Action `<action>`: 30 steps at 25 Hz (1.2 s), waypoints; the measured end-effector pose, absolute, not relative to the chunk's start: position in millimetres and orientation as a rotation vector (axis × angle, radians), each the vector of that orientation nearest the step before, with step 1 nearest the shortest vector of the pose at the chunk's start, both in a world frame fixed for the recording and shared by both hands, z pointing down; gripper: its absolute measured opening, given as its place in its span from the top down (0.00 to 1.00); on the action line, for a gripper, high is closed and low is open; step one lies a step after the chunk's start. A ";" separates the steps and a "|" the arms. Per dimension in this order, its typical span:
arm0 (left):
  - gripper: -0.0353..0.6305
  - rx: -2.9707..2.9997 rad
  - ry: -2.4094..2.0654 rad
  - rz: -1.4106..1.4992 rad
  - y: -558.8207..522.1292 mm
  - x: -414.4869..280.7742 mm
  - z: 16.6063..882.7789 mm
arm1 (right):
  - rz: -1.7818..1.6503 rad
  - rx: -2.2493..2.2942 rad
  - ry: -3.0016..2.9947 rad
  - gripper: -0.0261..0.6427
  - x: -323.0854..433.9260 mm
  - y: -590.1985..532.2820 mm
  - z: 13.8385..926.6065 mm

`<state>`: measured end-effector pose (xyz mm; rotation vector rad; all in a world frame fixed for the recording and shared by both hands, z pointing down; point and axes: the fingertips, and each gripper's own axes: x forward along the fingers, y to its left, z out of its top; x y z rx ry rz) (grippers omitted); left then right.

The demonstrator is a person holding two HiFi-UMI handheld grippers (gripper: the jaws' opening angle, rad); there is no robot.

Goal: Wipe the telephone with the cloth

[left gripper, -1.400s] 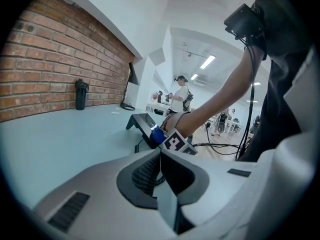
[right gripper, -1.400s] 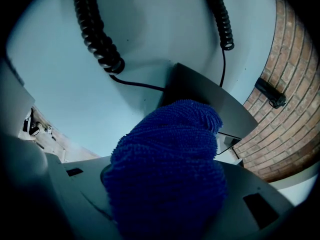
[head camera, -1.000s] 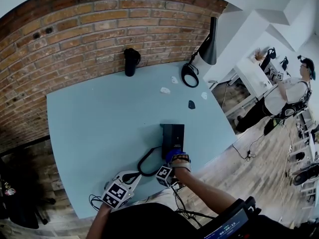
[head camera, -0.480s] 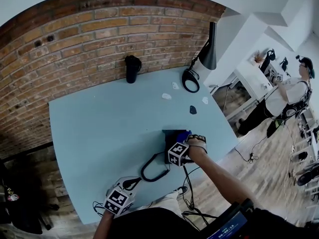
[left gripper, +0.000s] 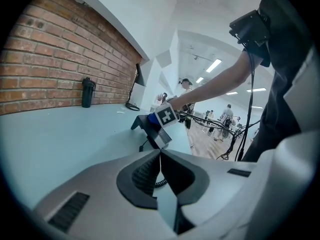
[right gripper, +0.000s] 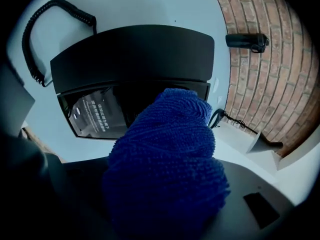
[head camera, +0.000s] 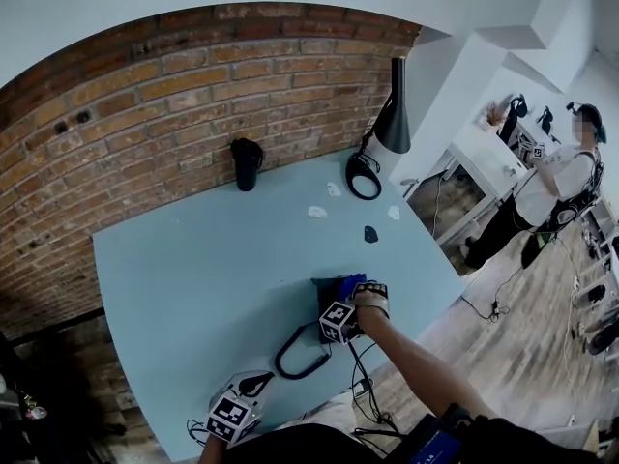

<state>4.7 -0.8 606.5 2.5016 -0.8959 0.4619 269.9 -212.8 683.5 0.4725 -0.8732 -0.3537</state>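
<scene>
Right claw (head camera: 350, 294) is clamped on the blue cloth (right gripper: 165, 169), a thick bunched wad that fills the space between its jaws in the right gripper view. The cloth is right on the black telephone (right gripper: 132, 54), overlapping the edge of the glossy display panel. In the head view the telephone (head camera: 332, 293) sits on the pale blue worktop (head camera: 193, 249) at about 4 o'clock from its middle, close to the near edge. The blue wad lies on the telephone's 2 o'clock corner.

The coiled cord (head camera: 300, 354) loops out from the telephone towards 7 o'clock and lies flat on the worktop.

Left claw (left gripper: 160, 159) is down at 6 o'clock by the worktop's near edge, well apart from the telephone. Its jaws are closed tip to tip with nothing between them. It looks across the worktop at the telephone and the other gripper's marker cube.

Up at 12 o'clock a black bottle (head camera: 245, 162) stands upright near the brick wall (head camera: 145, 95). At 1 o'clock a black lamp (head camera: 395, 114) stands at the worktop's far corner. A few small scraps lie on the worktop near the lamp.
</scene>
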 end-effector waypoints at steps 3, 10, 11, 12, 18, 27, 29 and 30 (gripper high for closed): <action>0.91 2.503 -0.852 0.475 3.9 14.9 610.3 | -0.395 0.435 -0.834 0.67 269.7 -210.1 682.8; 0.91 2.510 -0.806 0.501 9.5 22.1 616.2 | -0.438 0.466 -0.778 0.67 273.0 -205.3 679.0; 0.91 2.506 -0.807 0.503 8.9 21.2 617.4 | -0.433 0.474 -0.786 0.67 272.8 -205.0 680.2; 0.91 2.504 -0.808 0.505 8.4 20.5 618.4 | -0.431 0.481 -0.790 0.67 272.3 -204.6 680.5; 0.91 2.508 -0.788 0.504 11.4 25.6 616.8 | -0.420 0.513 -0.812 0.67 272.9 -200.9 684.3; 0.91 2.508 -0.778 0.514 13.7 26.2 620.0 | -0.423 0.514 -0.807 0.67 275.7 -193.5 688.9; 0.91 2.505 -0.780 0.509 14.0 26.6 619.2 | -0.420 0.521 -0.804 0.67 276.8 -190.3 693.2; 0.91 2.503 -0.783 0.506 13.9 26.4 618.7 | -0.421 0.524 -0.802 0.67 277.0 -189.4 694.1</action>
